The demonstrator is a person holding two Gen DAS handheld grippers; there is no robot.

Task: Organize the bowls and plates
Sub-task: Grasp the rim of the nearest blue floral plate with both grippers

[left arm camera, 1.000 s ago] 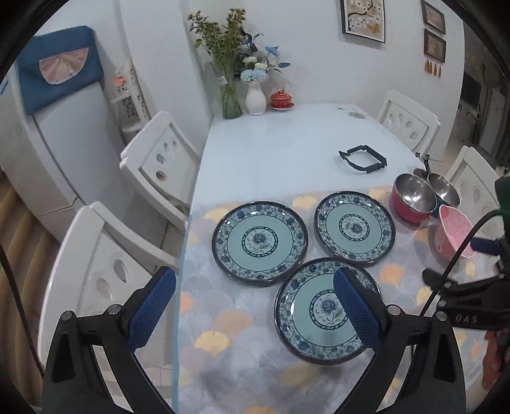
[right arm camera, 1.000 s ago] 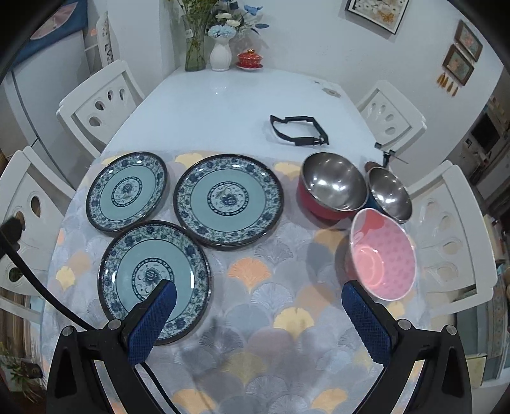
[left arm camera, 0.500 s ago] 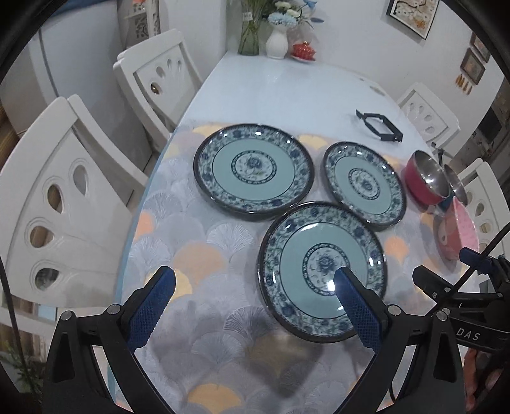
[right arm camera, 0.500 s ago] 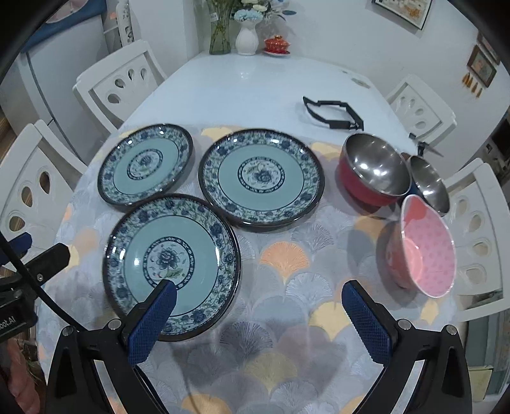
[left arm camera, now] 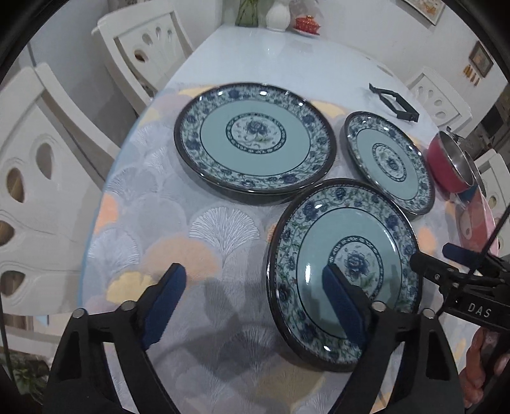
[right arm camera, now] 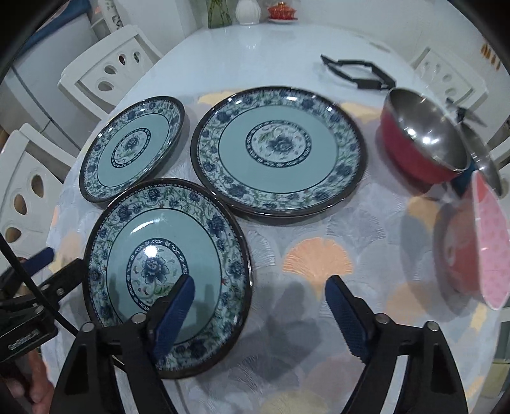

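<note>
- White dining table point(left arm camera: 287, 60) fills both views; its near end wears a tablecloth point(left arm camera: 178, 229) printed with grey and orange fan shapes. White chairs point(left arm camera: 41, 178) stand along the sides.
- Three blue-and-teal floral plates lie flat on the cloth in a triangle, close together.
- Nearest plate point(left arm camera: 344, 267) sits closest to both grippers; the large plate point(left arm camera: 255, 140) lies behind it, and the small plate point(left arm camera: 390, 159) beside that.
- In the right wrist view the same three: nearest plate point(right arm camera: 165, 270), large plate point(right arm camera: 279, 149), small plate point(right arm camera: 132, 148).
- Left gripper point(left arm camera: 255, 305): jaws spread wide, holding nothing. One blue pad hangs over the near plate's centre, the other over bare cloth; contact with the plate cannot be told.
- Right gripper point(right arm camera: 259, 315): jaws likewise spread, empty. One pad overlaps the near plate's inner area, the other sits over cloth.
- Each gripper shows at the edge of the other's view, flanking the near plate.
- Bowls cluster at the table's right side: red bowl point(right arm camera: 420, 140) with a steel inside, a second steel bowl point(right arm camera: 487, 165) right behind it, and a pink bowl point(right arm camera: 487, 242) in front, seen at the frame edge and distorted.
- Black frame-like object point(right arm camera: 357, 71) lies on bare tabletop behind the bowls.
- Far end: white vase point(right arm camera: 248, 11) and a small red lidded pot point(right arm camera: 280, 11).
</note>
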